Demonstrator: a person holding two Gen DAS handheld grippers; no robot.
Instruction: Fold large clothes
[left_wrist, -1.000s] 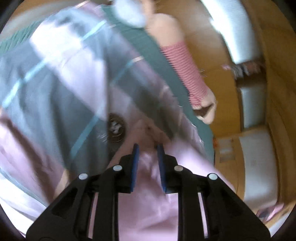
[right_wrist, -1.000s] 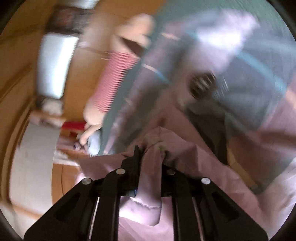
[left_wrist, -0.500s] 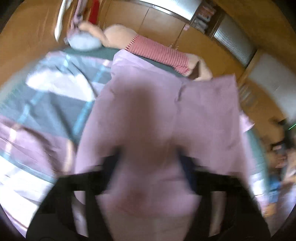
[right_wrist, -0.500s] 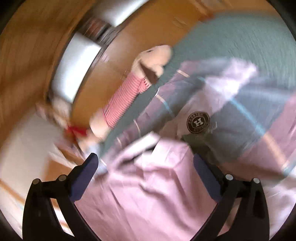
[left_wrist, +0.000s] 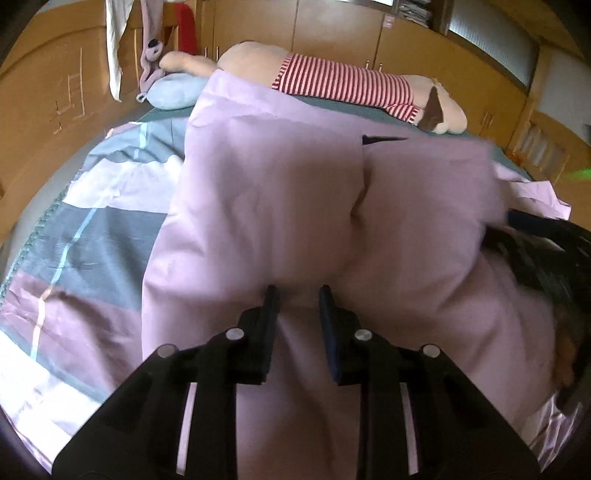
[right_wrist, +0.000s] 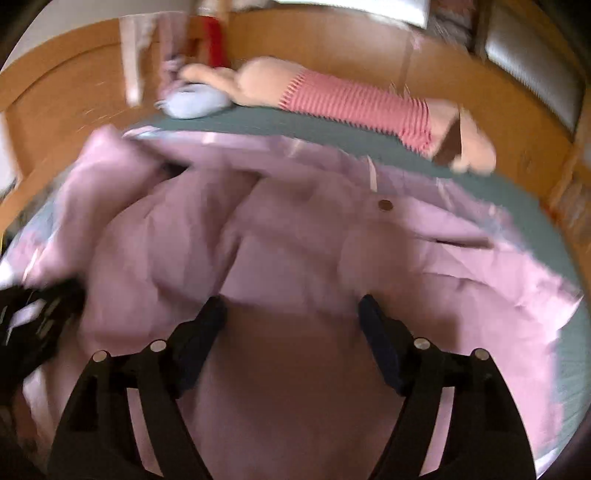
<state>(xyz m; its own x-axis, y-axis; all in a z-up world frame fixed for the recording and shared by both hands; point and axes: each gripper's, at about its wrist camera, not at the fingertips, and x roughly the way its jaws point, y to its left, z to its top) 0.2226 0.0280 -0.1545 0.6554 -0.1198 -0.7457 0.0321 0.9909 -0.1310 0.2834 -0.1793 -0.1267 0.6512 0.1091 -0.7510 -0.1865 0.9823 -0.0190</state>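
Your right gripper (right_wrist: 291, 317) has let go: a second ago it was pinched on a fold of the pink garment (left_wrist: 295, 192), and now its jaws stand wide over the cloth with nothing pressed between them, already closing back a little. Your left gripper (left_wrist: 297, 299) is narrowly set and closing, with pink fabric bunched between its pads, so I read it as gripping the garment's near edge, though the contact itself is not clear.

That garment has changed most. Earlier it hung gathered in front of both tools; now it lies spread across the bed, covering much of the patchwork quilt (left_wrist: 103, 229) on the left and reaching toward the green sheet (right_wrist: 332, 125) at the far side. A brown button (right_wrist: 386, 205) shows on its far right part. In my judgement the spread-out step is about done, and you still need to smooth it before folding.

At the far edge lies a long plush toy in a red-striped top (left_wrist: 343, 83), with a pale blue cushion (left_wrist: 177, 92) left of it.

No writing is legible now; the round badge on the quilt, visible earlier, is covered.
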